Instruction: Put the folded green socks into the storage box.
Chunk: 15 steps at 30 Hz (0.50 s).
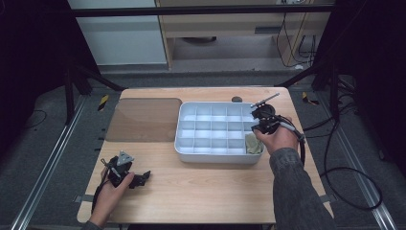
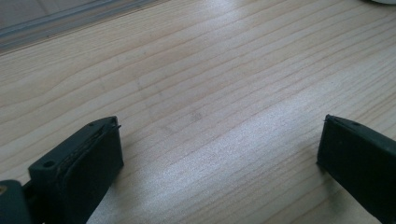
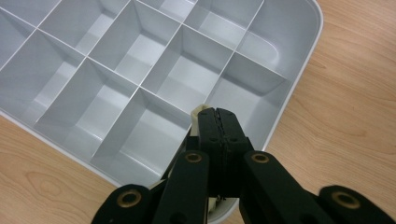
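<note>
High view: a wooden bench (image 1: 206, 187) carries a grey compartment tray (image 1: 218, 155) at its middle, with a brown translucent lid (image 1: 143, 120) lying flat just beside the tray at 9 o'clock.
Tray: a grid of small square cells divided by thin walls; its rim runs parallel to the bench edges.
Pale item: a small cream-green piece (image 1: 253, 144) lies in the tray's corner cell at 4 o'clock, touching the right hand's knuckles as seen from above.
Right gripper (image 1: 259, 125): held over the tray's 3 o'clock edge, pointing down into the cells; its cable trails off the bench toward 4 o'clock.
Right gripper view: the right gripper's two black jaws are pressed together, tooth to tooth, over the wall beside the corner cell; a sliver of the pale item shows just at 10 o'clock of the jaw tips, and whether it is pinched between them cannot be told.
Left gripper (image 1: 139, 179): rests low on the bench at 8 o'clock of the tray, well apart from it, its grey three-cornered plate facing up.
Left gripper view: the left gripper's jaws stand wide apart, with bare wood grain between them.
Person: two forearms come in from 6 o'clock, the right one in a dark grey sleeve (image 1: 294, 191).
</note>
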Tool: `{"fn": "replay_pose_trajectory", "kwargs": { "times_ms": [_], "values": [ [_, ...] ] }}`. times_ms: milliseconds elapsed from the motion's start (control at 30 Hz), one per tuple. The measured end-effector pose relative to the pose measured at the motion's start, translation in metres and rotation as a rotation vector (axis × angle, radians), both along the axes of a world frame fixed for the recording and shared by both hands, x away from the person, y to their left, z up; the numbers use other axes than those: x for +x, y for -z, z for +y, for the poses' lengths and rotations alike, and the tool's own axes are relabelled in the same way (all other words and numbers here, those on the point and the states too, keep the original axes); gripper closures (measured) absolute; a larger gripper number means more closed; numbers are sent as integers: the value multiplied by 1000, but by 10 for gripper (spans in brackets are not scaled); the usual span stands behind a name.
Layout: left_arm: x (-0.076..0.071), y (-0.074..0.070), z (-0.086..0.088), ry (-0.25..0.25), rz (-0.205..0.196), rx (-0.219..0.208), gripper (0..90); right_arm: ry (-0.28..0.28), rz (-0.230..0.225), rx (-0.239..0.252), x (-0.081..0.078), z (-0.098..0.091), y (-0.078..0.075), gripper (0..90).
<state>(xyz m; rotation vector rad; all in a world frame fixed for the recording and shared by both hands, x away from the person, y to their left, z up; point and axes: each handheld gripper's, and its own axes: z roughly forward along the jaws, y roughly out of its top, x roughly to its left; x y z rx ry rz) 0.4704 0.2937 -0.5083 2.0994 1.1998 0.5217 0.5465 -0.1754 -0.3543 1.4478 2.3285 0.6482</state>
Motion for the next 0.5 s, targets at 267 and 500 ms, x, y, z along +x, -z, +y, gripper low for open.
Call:
{"fn": "replay_pose_trajectory", "kwargs": {
  "times_ms": [267,500],
  "values": [
    [0,0,0,-1,0,0,0,14,14,0,4,4,6,900],
    [0,0,0,-1,1,0,0,8,23,-4,6,6,11,900]
  ]
}}
